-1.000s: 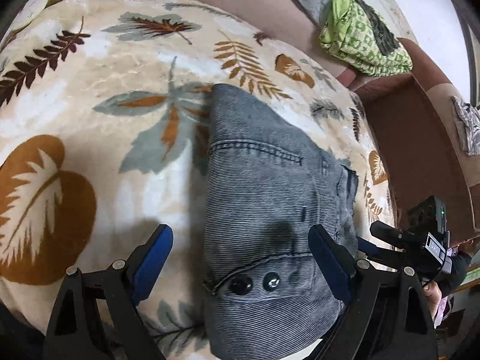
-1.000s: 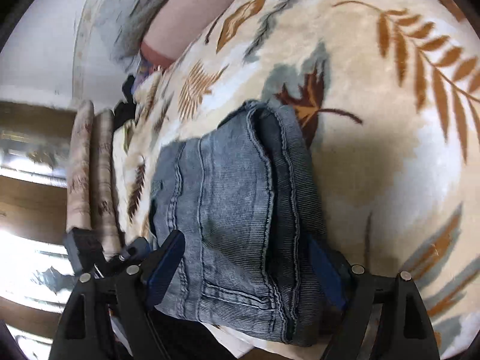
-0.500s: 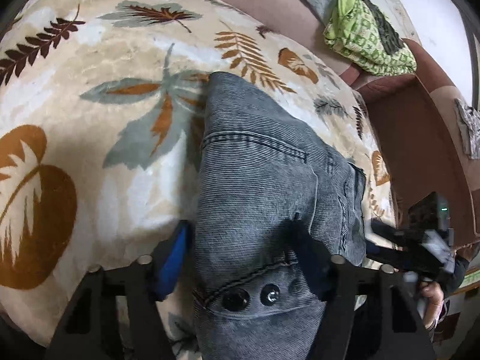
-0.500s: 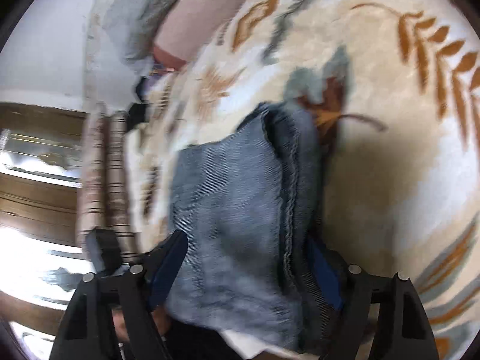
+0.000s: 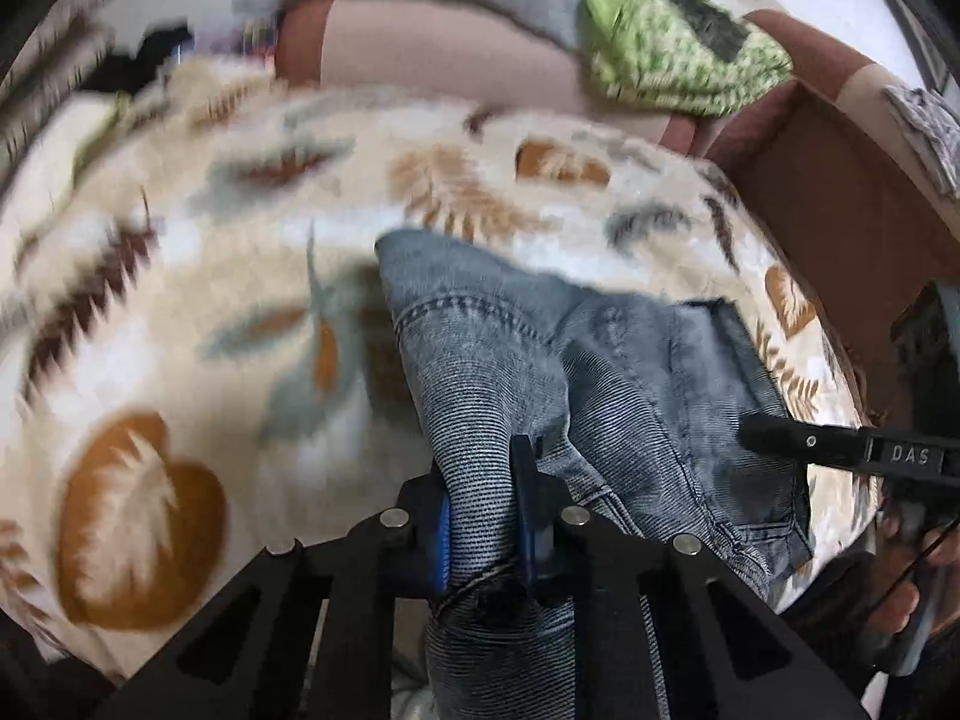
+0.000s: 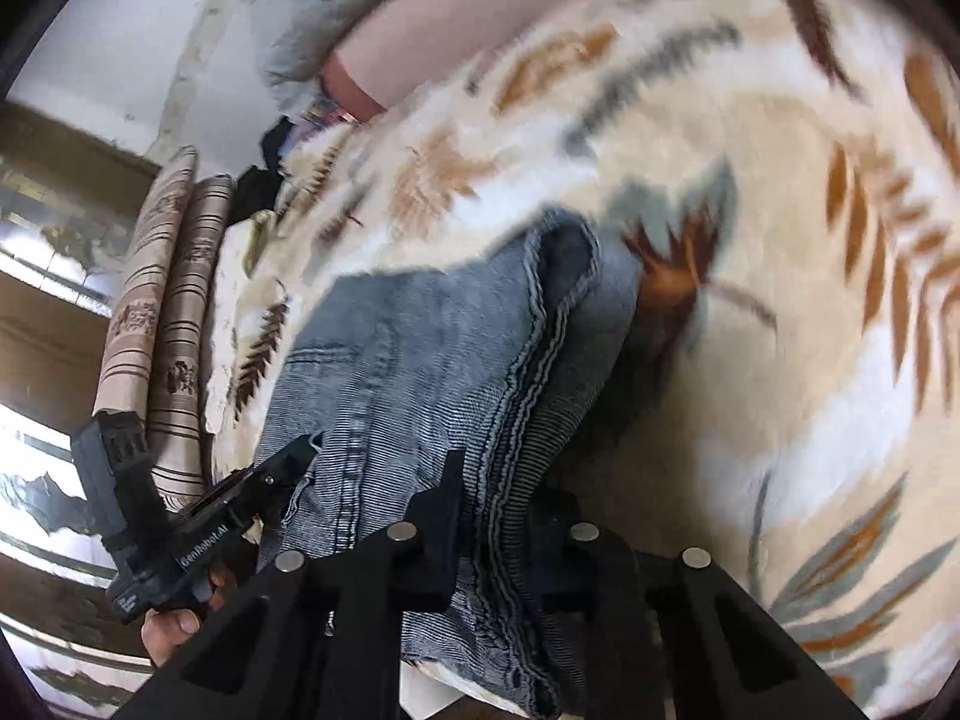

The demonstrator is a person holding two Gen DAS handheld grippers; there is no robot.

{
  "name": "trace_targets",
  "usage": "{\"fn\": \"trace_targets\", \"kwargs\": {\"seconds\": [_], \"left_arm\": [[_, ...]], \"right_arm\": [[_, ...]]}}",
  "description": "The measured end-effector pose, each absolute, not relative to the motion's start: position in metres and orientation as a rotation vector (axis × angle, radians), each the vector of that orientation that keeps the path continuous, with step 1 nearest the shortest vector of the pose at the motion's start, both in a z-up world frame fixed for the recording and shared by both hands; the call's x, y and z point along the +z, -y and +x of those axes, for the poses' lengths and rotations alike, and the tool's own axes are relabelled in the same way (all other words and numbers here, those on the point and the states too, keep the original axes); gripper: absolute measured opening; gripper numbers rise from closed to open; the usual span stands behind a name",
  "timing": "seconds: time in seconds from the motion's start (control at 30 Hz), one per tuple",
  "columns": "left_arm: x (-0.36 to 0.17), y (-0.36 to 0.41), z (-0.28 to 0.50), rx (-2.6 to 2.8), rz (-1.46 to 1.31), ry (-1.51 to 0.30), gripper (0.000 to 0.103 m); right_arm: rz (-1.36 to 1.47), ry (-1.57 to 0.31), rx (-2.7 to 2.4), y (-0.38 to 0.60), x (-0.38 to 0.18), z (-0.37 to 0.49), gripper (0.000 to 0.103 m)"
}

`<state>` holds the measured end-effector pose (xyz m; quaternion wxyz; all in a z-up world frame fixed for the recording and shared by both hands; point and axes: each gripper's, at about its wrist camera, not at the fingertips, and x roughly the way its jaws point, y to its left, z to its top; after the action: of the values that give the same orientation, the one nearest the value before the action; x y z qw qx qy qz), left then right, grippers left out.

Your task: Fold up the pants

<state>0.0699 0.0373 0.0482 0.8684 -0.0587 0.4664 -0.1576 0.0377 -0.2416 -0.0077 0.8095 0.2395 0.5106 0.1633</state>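
1. The left tool sits at the bottom centre of the left wrist view, its blue-padded fingers pinched tight on a bunched ridge of the grey denim pants.
2. The pants lie folded on a cream blanket printed with brown and grey leaves, filling the centre and lower right of that view.
3. The right tool, at the bottom centre of the right wrist view, is closed down on the stacked seamed edge of the pants.
4. The other tool's black body shows at the right edge of the left wrist view and at the lower left of the right wrist view.
5. A green patterned cloth lies at the upper right of the left wrist view, on a brown sofa.
6. Two striped rolls stand at the left of the right wrist view.
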Motion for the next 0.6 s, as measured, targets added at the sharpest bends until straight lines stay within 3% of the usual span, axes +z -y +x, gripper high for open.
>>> {"fn": "trace_targets", "kwargs": {"seconds": [0.23,0.37,0.47,0.53,0.57,0.6], "left_arm": [[0.093,-0.054,0.103,-0.319,-0.124,-0.835,0.018],[0.072,-0.057,0.125,-0.301,-0.123,-0.842,0.019],[0.029,-0.053,0.147,-0.269,-0.088,-0.897,0.025],[0.002,-0.050,0.155,-0.207,-0.031,-0.980,0.048],[-0.003,-0.055,0.152,-0.187,-0.034,-0.985,0.053],[0.004,-0.061,0.143,-0.170,-0.047,-0.951,0.066]], "right_arm": [[0.463,-0.938,0.381,0.237,0.058,0.069,0.016],[0.440,-0.915,0.369,0.225,0.057,0.091,0.016],[0.400,-0.922,0.327,0.219,0.024,0.112,0.018],[0.376,-0.964,0.276,0.222,-0.007,0.118,0.023],[0.336,-1.024,0.202,0.221,-0.027,0.122,0.029],[0.348,-1.037,0.192,0.224,-0.034,0.120,0.031]]}}
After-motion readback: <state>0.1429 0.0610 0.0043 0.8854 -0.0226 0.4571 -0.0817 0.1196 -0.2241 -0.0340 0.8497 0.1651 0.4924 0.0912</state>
